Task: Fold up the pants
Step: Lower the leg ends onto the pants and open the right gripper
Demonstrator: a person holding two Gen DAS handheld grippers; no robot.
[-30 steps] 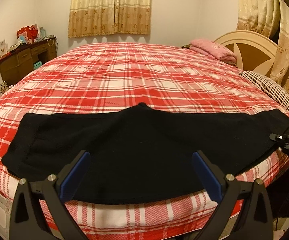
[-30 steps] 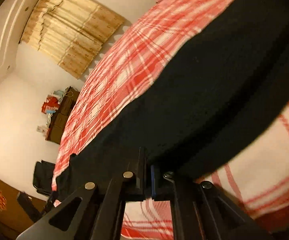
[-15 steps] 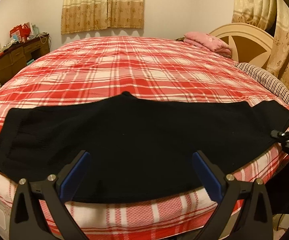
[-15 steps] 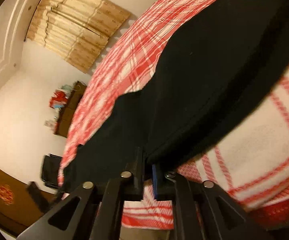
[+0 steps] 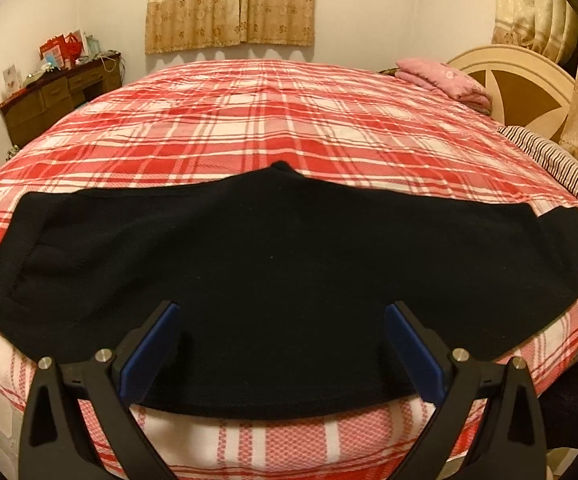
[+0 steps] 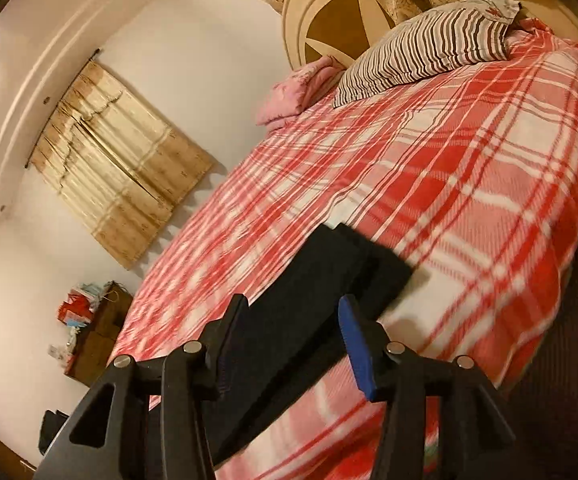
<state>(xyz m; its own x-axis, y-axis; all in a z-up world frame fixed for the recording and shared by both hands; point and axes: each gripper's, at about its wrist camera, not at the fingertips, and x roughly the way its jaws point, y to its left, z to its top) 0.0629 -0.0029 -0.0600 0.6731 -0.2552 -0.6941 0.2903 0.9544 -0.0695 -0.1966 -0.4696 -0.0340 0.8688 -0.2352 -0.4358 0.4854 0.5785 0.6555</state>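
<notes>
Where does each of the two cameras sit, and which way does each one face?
Left wrist: on the left gripper, open above the near bed edge, looking level across the black pants toward the curtained window.
Right wrist: on the right gripper, open, rolled sideways at the pants' end, looking toward the striped pillow.
Shared: pants, plaid bedspread, pink pillow, headboard.

Readable text: none in either view.
Red and white cards and boxes (image 5: 65,50) on the brown wooden desk's (image 5: 55,100) top: print too small to make out.
</notes>
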